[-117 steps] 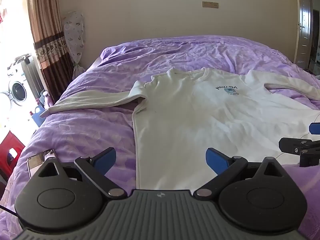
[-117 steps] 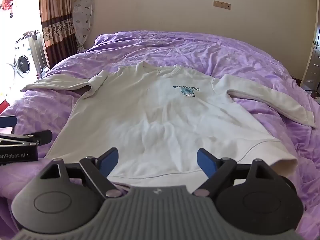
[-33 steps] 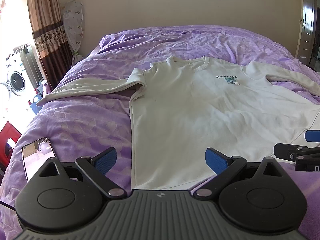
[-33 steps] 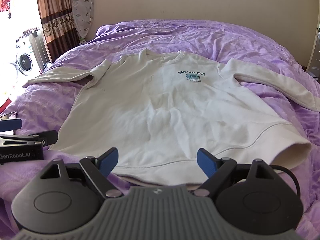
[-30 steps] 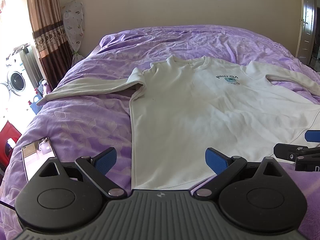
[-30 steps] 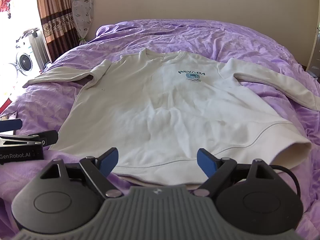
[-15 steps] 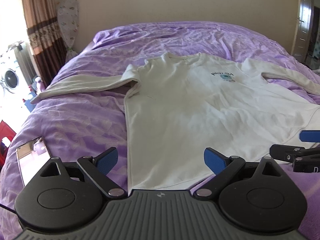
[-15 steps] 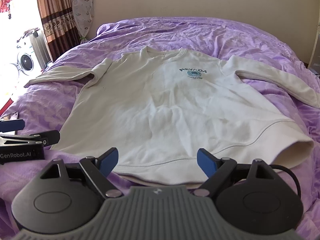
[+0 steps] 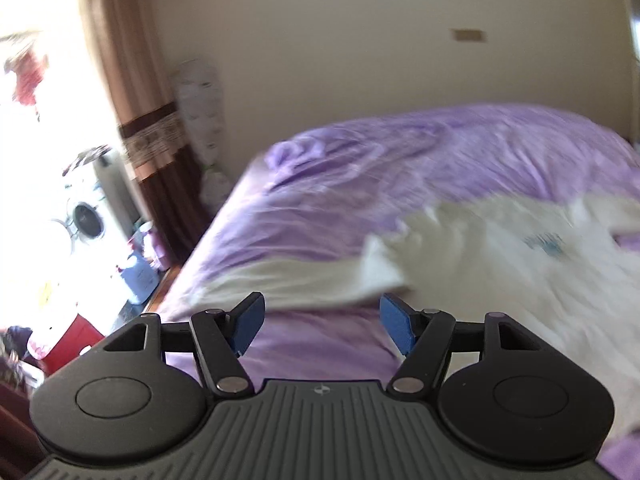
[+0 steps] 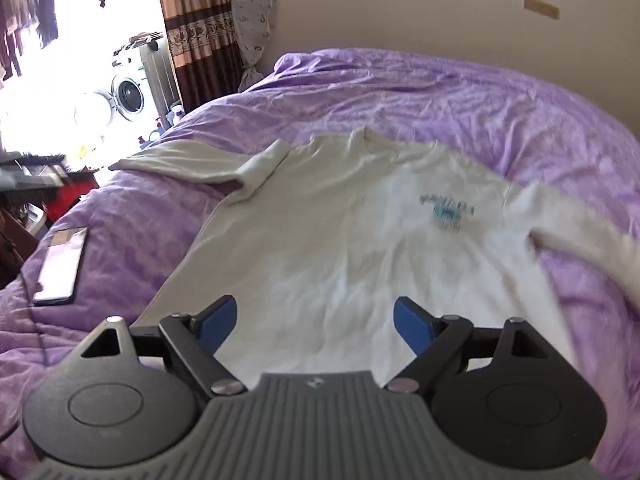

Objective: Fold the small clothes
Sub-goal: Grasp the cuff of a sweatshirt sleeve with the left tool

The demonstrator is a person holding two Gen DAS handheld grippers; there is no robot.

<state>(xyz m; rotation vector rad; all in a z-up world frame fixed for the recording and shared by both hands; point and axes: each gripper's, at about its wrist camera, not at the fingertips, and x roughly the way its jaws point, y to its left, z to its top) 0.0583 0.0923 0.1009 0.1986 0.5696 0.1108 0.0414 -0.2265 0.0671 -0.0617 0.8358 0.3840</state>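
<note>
2 grippers are carried above the purple bed [image 10: 460, 96], both angled downward, each with nothing in its grasp. The left gripper [image 9: 322, 326] shows its 2 blue pads [image 9: 248, 322] spread with a clear gap; its jaws have just been closing part-way, and nothing sits between them, only bedcover and cloth far beyond. It is aimed toward the left edge of the bed, over the sweatshirt's left-hand sleeve; this view is heavily motion-blurred. The right gripper [image 10: 316, 326] holds its 2 blue pads [image 10: 218, 322] wide apart, empty, aimed over the lower body of the white sweatshirt [image 10: 360, 240]. The sweatshirt lies flat and face up on the bed, printed side showing, with a blurred blue chest print [image 10: 446, 210]. Its long axis runs from the hem, nearest the right gripper, away to the neckline [image 10: 376, 140], which points toward the far wall [image 10: 400, 0]. The 2 sleeves extend crosswise to that axis: 1 sleeve [image 10: 192, 162] reaches toward the left edge of the bed, and the other sleeve [image 10: 580, 232] runs to the bed's right side. In the left view the sweatshirt [image 9: 500, 264] fills the right half. A phone [image 10: 62, 266] lies screen up on the bed, left of the sweatshirt and apart from it. A washing machine [image 10: 128, 92] stands beyond the bed's left edge, beside the brown curtain [image 10: 192, 28].
</note>
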